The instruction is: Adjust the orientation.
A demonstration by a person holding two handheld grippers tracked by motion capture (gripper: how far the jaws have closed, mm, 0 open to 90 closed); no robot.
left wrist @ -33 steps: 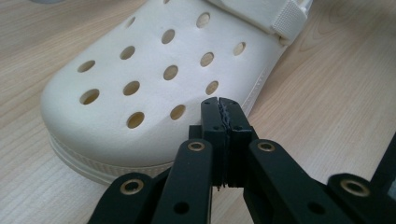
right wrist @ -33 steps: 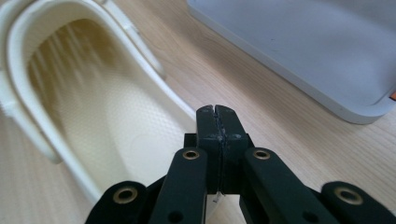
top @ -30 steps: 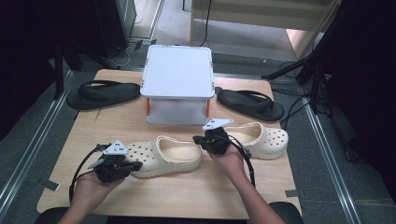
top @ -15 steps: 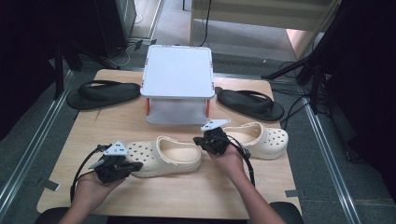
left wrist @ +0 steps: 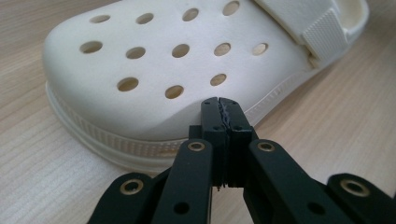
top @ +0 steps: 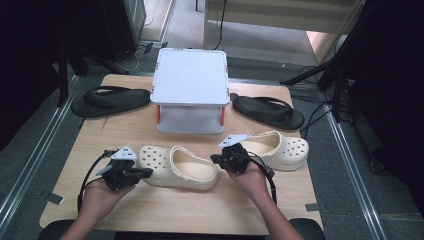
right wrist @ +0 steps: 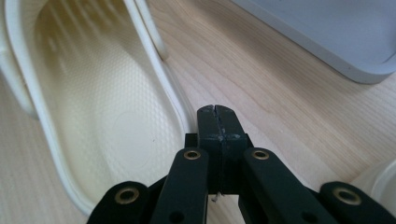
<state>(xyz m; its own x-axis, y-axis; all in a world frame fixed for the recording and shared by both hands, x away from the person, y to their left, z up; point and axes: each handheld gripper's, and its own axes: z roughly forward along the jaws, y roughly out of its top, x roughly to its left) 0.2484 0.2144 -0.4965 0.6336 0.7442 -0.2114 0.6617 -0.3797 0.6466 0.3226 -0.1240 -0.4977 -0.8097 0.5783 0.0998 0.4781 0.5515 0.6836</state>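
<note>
Two cream clogs lie on the wooden table (top: 150,210), both on their soles. The left clog (top: 177,166) sits front-centre, toe toward the left edge. The right clog (top: 277,148) sits to its right and slightly farther back, toe toward the right edge; the two are apart.

Left gripper (top: 146,173): held in the left hand (top: 100,192) at the toe of the left clog. Jaws fully closed on each other, holding nothing. In the left gripper view the closed tips (left wrist: 220,109) sit at the clog's (left wrist: 168,70) perforated toe, just above the sole rim; contact cannot be confirmed.

Right gripper (top: 215,159): held in the right hand (top: 250,177), positioned between the two clogs at the heel end of the left one. Jaws fully closed, holding nothing. In the right gripper view the tips (right wrist: 217,116) stand just beside the rim of the left clog's (right wrist: 93,112) open heel, over bare table.

Behind the clogs, a white stand (top: 190,90) with red legs occupies the table's rear centre. One black flip-flop (top: 107,101) lies left of the stand, a second flip-flop (top: 268,111) lies right of it.
</note>
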